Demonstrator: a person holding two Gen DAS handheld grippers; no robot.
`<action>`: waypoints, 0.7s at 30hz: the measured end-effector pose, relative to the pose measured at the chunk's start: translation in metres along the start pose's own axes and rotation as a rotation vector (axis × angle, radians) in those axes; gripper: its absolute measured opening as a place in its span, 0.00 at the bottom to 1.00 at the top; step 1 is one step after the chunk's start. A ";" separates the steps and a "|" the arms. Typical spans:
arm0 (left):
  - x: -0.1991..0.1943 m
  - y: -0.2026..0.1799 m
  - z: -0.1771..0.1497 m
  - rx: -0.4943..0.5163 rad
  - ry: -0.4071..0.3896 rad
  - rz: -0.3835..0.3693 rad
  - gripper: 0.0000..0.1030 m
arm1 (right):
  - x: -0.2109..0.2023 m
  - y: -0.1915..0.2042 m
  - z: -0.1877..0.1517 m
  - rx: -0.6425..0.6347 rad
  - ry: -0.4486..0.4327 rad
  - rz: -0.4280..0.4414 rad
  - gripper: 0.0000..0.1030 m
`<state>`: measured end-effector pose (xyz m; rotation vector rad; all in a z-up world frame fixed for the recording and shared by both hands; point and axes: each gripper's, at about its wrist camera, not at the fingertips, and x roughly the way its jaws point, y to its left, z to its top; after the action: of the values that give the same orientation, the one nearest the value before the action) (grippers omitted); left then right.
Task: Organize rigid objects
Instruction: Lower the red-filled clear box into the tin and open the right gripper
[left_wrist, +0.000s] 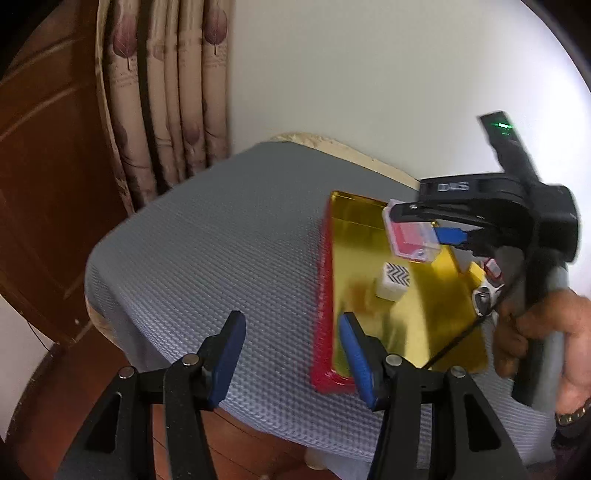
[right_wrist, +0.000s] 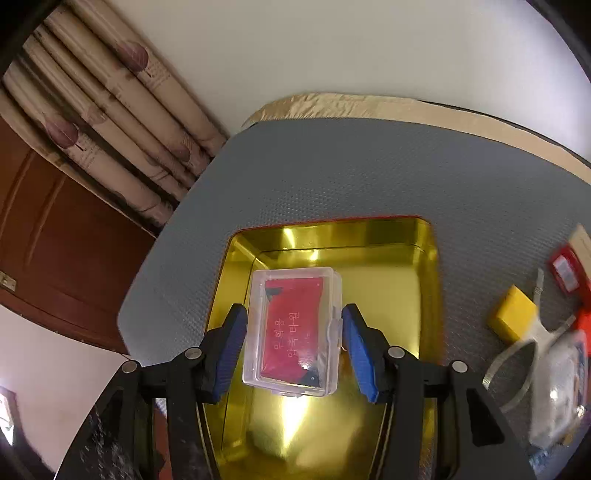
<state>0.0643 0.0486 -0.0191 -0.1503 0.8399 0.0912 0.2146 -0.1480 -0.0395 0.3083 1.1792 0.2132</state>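
A gold tin tray (left_wrist: 402, 325) with a red rim sits on the grey mat (left_wrist: 221, 251); it also shows in the right wrist view (right_wrist: 428, 295). My right gripper (right_wrist: 293, 338) is shut on a clear plastic card box (right_wrist: 295, 328) with red cards inside, held above the tray. In the left wrist view the same box (left_wrist: 410, 236) hangs in the right gripper (left_wrist: 432, 229) over the tray's far end. A white block with a zigzag top (left_wrist: 393, 282) lies in the tray. My left gripper (left_wrist: 291, 332) is open and empty, over the tray's near left rim.
On the mat right of the tray lie a yellow block (right_wrist: 511, 317), a red pack (right_wrist: 565, 273) and clear-framed glasses (right_wrist: 532, 343). A curtain (left_wrist: 166, 103) and a brown door (left_wrist: 48, 184) stand at the left. The table edge (right_wrist: 369, 105) meets a white wall.
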 end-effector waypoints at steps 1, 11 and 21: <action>0.001 0.001 0.001 -0.002 -0.001 0.007 0.52 | 0.007 0.002 0.002 -0.003 0.004 -0.007 0.48; 0.011 0.003 0.000 -0.008 0.039 -0.005 0.52 | 0.052 0.017 0.011 0.001 0.054 0.007 0.51; -0.002 -0.013 -0.005 0.070 -0.036 0.042 0.53 | -0.041 -0.015 -0.025 -0.029 -0.202 0.090 0.62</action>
<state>0.0610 0.0351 -0.0195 -0.0648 0.8092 0.1034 0.1767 -0.1724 -0.0176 0.3499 0.9630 0.2712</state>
